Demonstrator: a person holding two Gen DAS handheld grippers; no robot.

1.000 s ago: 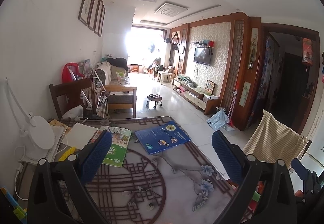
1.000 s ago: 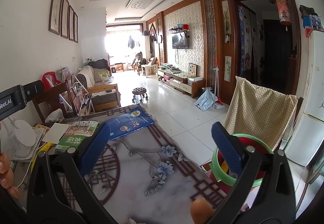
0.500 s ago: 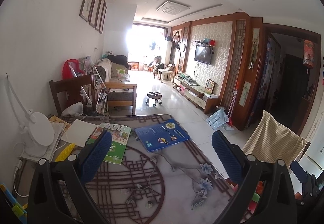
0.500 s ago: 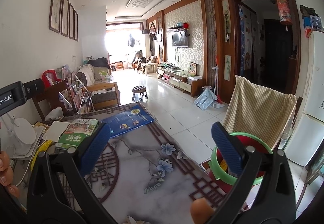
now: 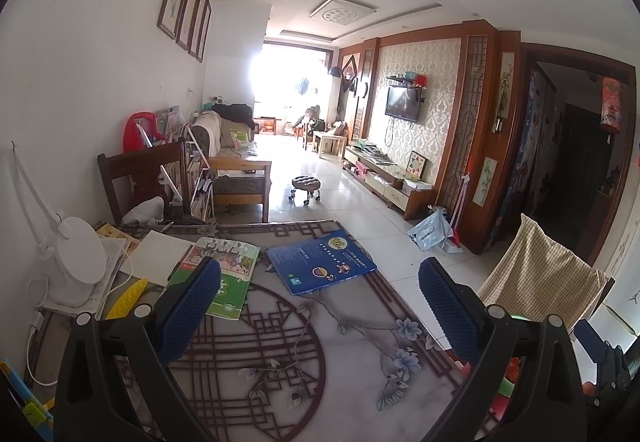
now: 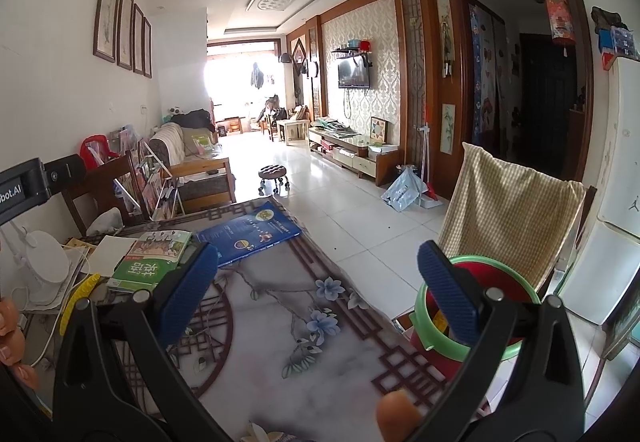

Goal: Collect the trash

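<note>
Two grippers hang over a desk [image 5: 256, 358] with a floral, lattice-patterned top; both stand wide apart and hold nothing. The left gripper [image 5: 320, 306] sits above the middle of the desk, the right gripper [image 6: 320, 292] above its right edge. A chair draped in checked cloth [image 6: 508, 214] stands beyond the desk's right edge, and just in front of it, below that edge, is the bin with a green rim and red wall [image 6: 460, 322], partly hidden by the right gripper's finger. A blue book [image 5: 320, 260] lies near the desk's far edge, with a green book [image 5: 224, 270] just beside it to the left and a white sheet [image 5: 160, 256] further left. A white lamp [image 5: 76, 266] stands at the left edge, a yellow object [image 5: 128, 298] lying near its base. Whether any trash lies on the desk cannot be told; an orange blur [image 6: 396, 416] shows at the near edge.
</note>
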